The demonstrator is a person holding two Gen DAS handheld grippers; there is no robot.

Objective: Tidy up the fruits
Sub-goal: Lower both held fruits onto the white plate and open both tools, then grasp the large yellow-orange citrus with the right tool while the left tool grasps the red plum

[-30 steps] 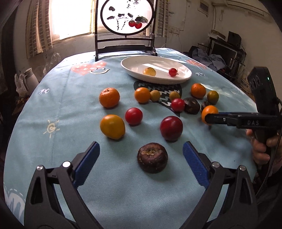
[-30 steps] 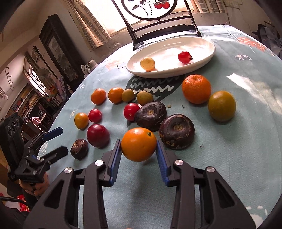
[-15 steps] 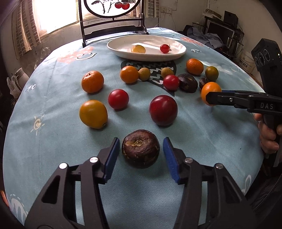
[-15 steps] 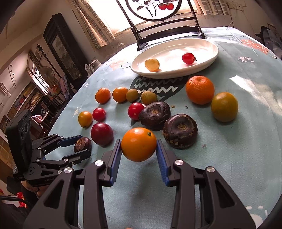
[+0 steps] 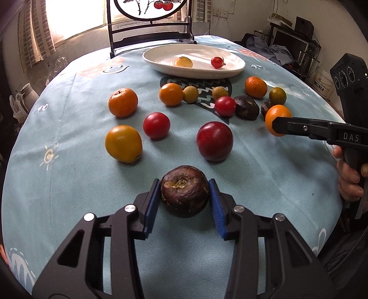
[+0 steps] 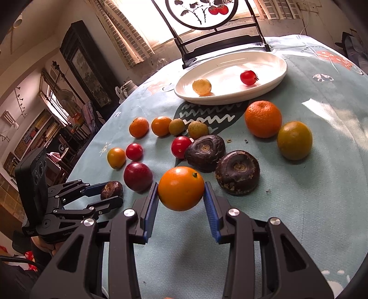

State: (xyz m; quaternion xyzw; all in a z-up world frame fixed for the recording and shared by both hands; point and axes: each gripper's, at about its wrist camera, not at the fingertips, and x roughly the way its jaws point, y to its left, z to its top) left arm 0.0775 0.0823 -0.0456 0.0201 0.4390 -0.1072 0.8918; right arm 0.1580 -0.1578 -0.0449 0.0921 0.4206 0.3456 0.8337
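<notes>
Tablecloth [image 5: 69, 184] bears three dark fruits, five oranges.

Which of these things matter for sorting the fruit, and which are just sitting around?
Job:
left gripper shut on dark wrinkled brown fruit
right gripper shut on smooth orange citrus
white oval plate
loose fruit on light blue tablecloth

Lying about:
black-framed round painted screen

In the left wrist view, a small dark fruit [image 5: 266, 108] sits mostly hidden behind the held orange [image 5: 277, 116]. The round painted screen [image 6: 202, 11] is cut off by the top edge.
</notes>
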